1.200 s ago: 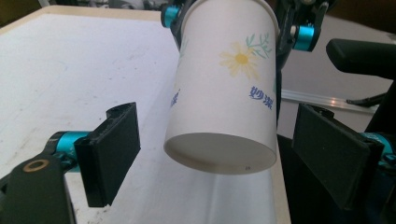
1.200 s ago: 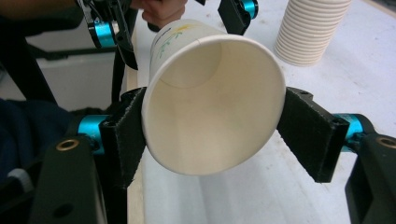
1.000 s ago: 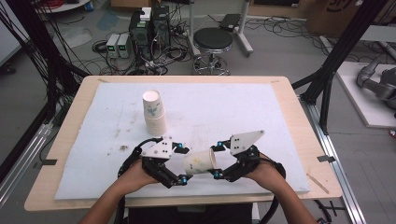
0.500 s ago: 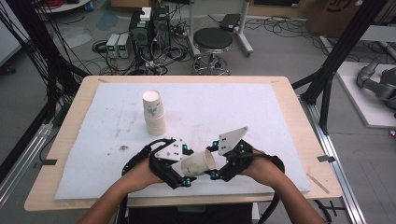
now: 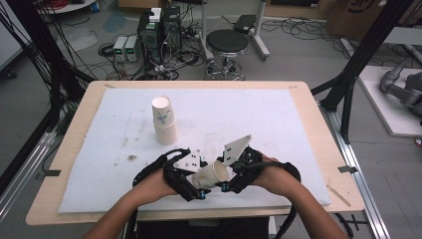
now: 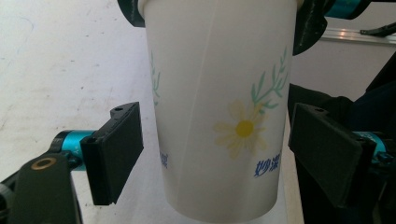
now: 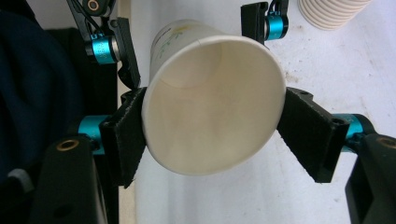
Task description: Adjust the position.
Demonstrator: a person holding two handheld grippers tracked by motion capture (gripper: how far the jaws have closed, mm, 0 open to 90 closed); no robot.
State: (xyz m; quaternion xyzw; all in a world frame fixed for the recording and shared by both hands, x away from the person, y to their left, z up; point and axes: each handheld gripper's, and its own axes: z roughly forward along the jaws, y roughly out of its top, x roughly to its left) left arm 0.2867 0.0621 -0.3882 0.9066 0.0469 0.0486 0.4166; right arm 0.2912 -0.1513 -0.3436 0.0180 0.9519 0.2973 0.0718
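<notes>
between both grippers' jaws lies the paper cup point(image 5: 213, 174).

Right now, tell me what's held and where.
The right gripper clamps the paper cup at its rim; the left gripper stands open around its lower body.

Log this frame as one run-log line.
right tongs: shut on cup at rim | left tongs: open around cup base, not touching | stack: upright on mat

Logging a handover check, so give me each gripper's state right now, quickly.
Left gripper: open, jaws either side of the paper cup, clear of its wall.
Right gripper: shut on the paper cup, jaws pressing near its rim.
</notes>
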